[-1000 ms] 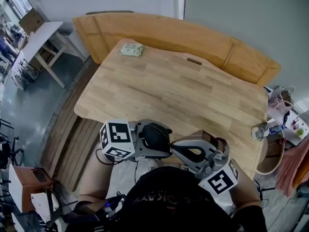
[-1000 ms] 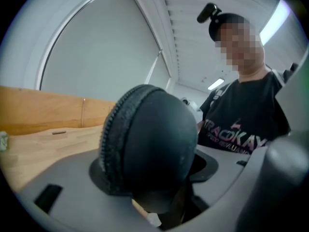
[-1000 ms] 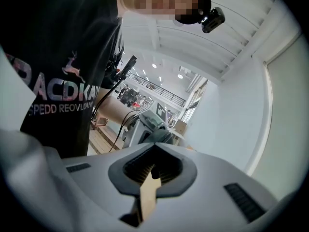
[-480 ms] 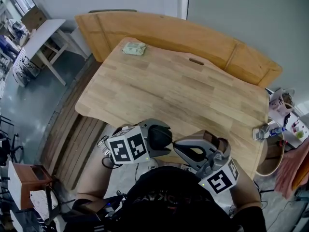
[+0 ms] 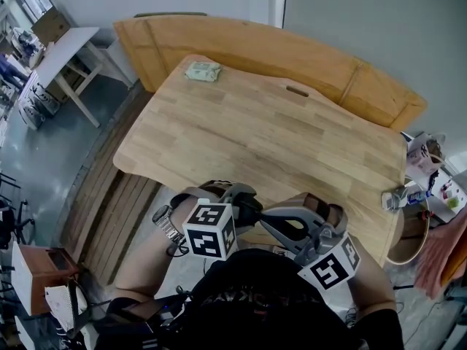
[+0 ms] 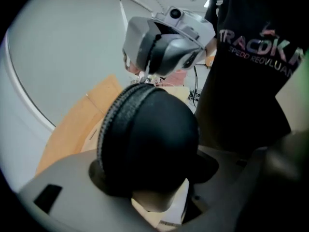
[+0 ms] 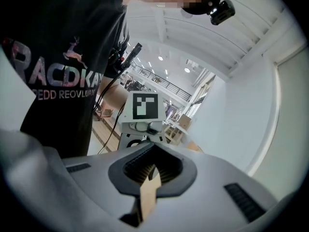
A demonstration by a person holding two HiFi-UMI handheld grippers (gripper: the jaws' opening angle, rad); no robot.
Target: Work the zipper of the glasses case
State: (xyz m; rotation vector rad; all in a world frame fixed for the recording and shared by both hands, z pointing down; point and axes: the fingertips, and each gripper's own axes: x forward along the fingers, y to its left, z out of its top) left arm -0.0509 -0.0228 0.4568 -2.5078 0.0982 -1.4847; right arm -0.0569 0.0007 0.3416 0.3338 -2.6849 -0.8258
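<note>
A black, rounded glasses case [image 5: 246, 207] hangs in front of the person's body, just off the near edge of the wooden table [image 5: 277, 137]. My left gripper [image 5: 233, 203] is shut on it, its marker cube turned toward the camera. In the left gripper view the case [image 6: 154, 139] fills the jaws, and its zipper band [image 6: 112, 124] arches over the top. My right gripper [image 5: 261, 221] comes in from the right with its jaws shut. Its tips [image 6: 146, 73] meet the top end of the zipper and pinch the small silver pull. In the right gripper view the right gripper [image 7: 147, 178] shows no gap.
A small green-white packet [image 5: 201, 71] lies at the table's far left corner, and a slot [image 5: 295, 91] is cut near the far edge. A curved wooden panel [image 5: 306, 53] stands behind. Clutter [image 5: 430, 184] sits to the right, and a white table [image 5: 62, 53] stands at the far left.
My left gripper has rolled and sunk. Its marker cube swung from the left of the case to below it, and the case turned with it. The right gripper has stayed put.
</note>
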